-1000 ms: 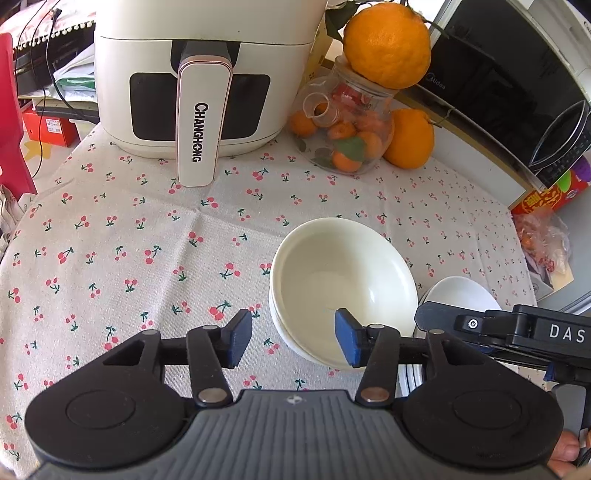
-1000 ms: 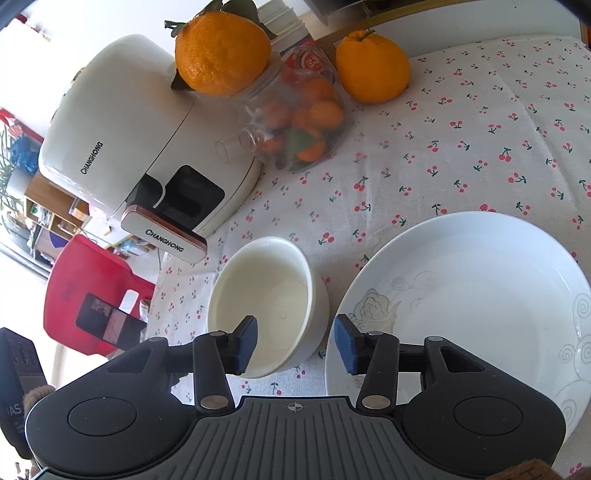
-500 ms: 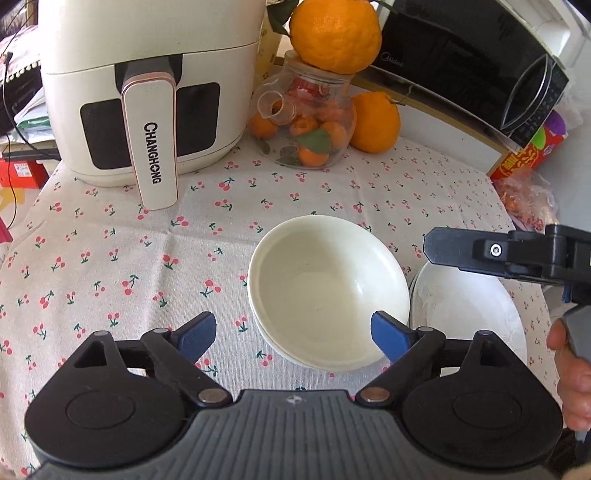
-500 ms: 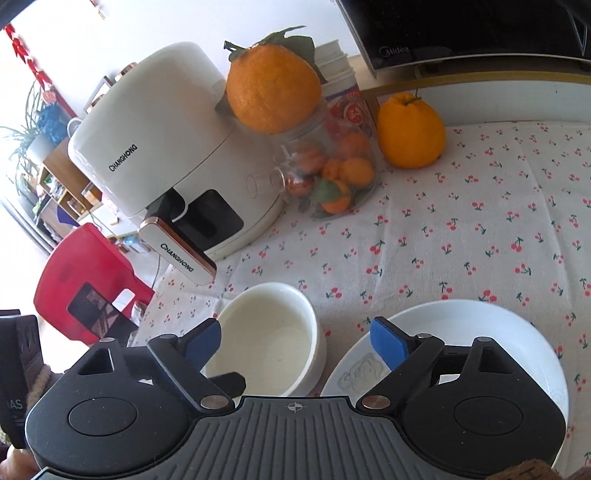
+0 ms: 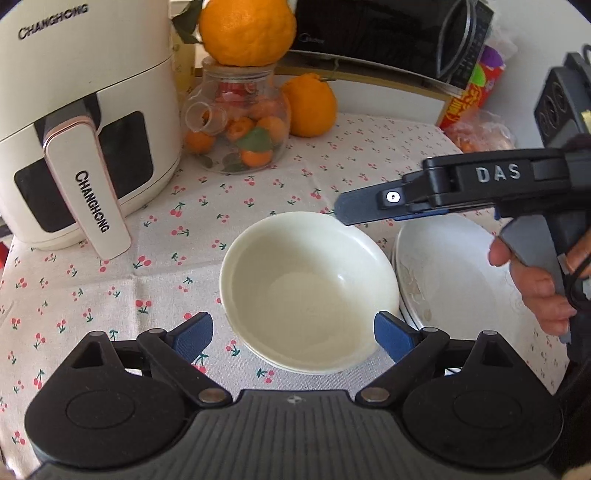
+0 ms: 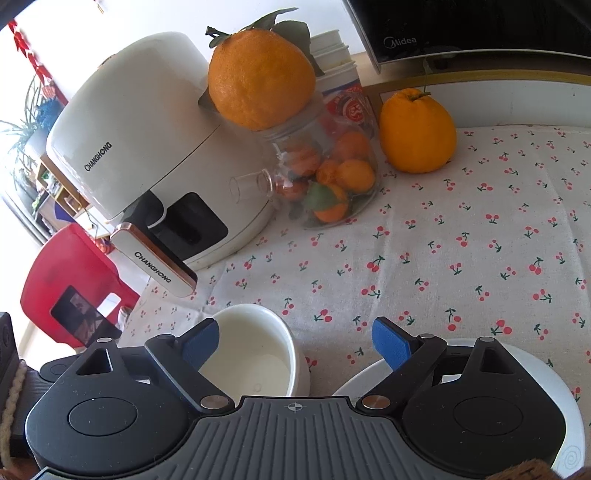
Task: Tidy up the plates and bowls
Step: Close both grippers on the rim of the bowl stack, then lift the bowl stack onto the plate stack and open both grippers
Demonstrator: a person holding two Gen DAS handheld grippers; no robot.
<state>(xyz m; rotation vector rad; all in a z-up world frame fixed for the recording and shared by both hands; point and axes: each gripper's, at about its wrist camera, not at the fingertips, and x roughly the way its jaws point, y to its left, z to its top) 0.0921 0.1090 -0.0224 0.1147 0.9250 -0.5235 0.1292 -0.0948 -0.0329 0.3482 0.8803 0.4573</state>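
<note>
- Hovering over the near edge of the table [image 5: 110, 280], the left gripper [image 5: 293, 334] has its blue pads spread wide and its jaws are opening further; the cream bowls [image 5: 310, 291] lie between them, untouched by either pad.
- Bowls: a nested stack, at least two rims showing, standing upright on the cherry-print cloth near the table's front edge.
- White plates [image 5: 454, 273] sit just right of the bowls, rims almost touching; stacked, count unclear.
- Right gripper [image 6: 295, 341] is released, jaws wide, nothing clamped. Its left pad is over the bowls [image 6: 258, 354], its right pad over the plates' [image 6: 546, 373] far rim.
- From the left wrist view, the right gripper's [image 5: 369, 210] finger reaches over the bowls' far rim; a hand [image 5: 535, 284] grips its handle.
- Back edge: white air fryer [image 5: 74, 129] at the left corner, glass jar [image 5: 240, 129] of small oranges beside it, a large orange [image 5: 247, 29] on its lid, another [image 5: 310, 105] just right.
</note>
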